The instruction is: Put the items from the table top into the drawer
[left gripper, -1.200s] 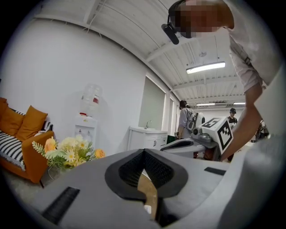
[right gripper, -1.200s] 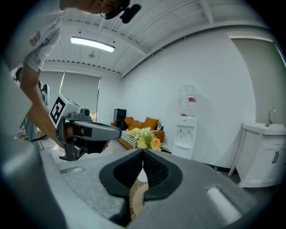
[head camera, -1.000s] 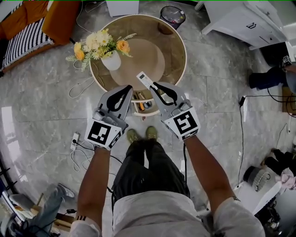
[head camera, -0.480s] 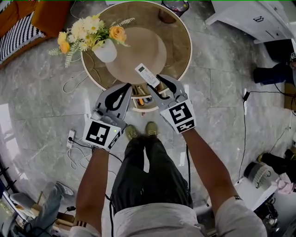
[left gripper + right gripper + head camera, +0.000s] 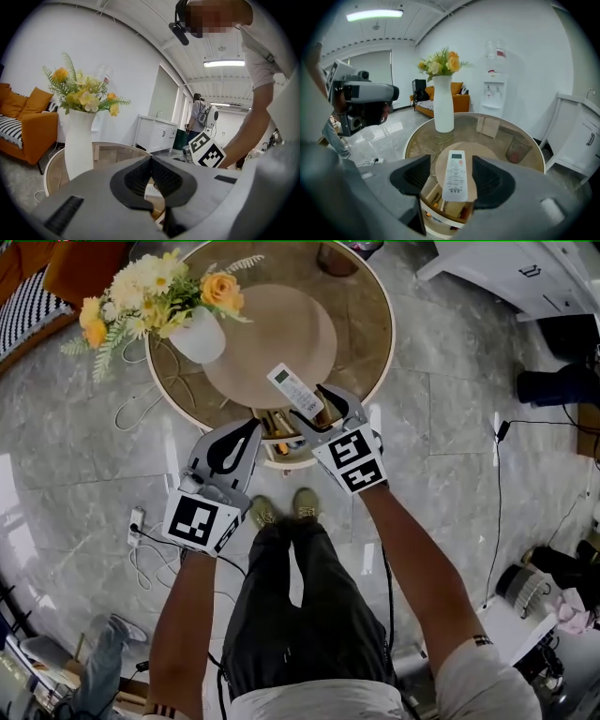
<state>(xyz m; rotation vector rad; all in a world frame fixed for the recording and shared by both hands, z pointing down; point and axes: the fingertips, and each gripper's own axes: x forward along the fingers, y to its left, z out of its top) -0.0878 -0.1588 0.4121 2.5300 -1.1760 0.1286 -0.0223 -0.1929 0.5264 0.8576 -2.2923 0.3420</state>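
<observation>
The round glass table [image 5: 371,341] is seen at the top centre of the head view, with a white vase [image 5: 198,335] of yellow and orange flowers [image 5: 150,289] set on its upper-left part. An open drawer [image 5: 281,441] is shown under the table's near edge, at the frame's centre, and small items, some of them orange, are seen inside it but cannot be made out further. The white remote [image 5: 295,391] is found just above the drawer in the head view, angled from upper left to lower right, between the jaws of the right gripper [image 5: 307,405]. In the right gripper view the remote [image 5: 455,180] is framed lengthwise between the two dark pads, its display end pointed away and its near end over the drawer [image 5: 440,207]. The jaws of the right gripper [image 5: 451,159] are caught opening, spread wide, and a gap is seen on both sides of the remote, so it is not pressed by the pads; what it rests on cannot be told. The left gripper [image 5: 255,424] is held just left of the drawer in the head view, close beside the right one. In its own view the left gripper [image 5: 151,159] is shown with its jaw tips met and nothing between them — closed and empty. Cables [image 5: 142,535] are seen on the marble floor at the lower left.
</observation>
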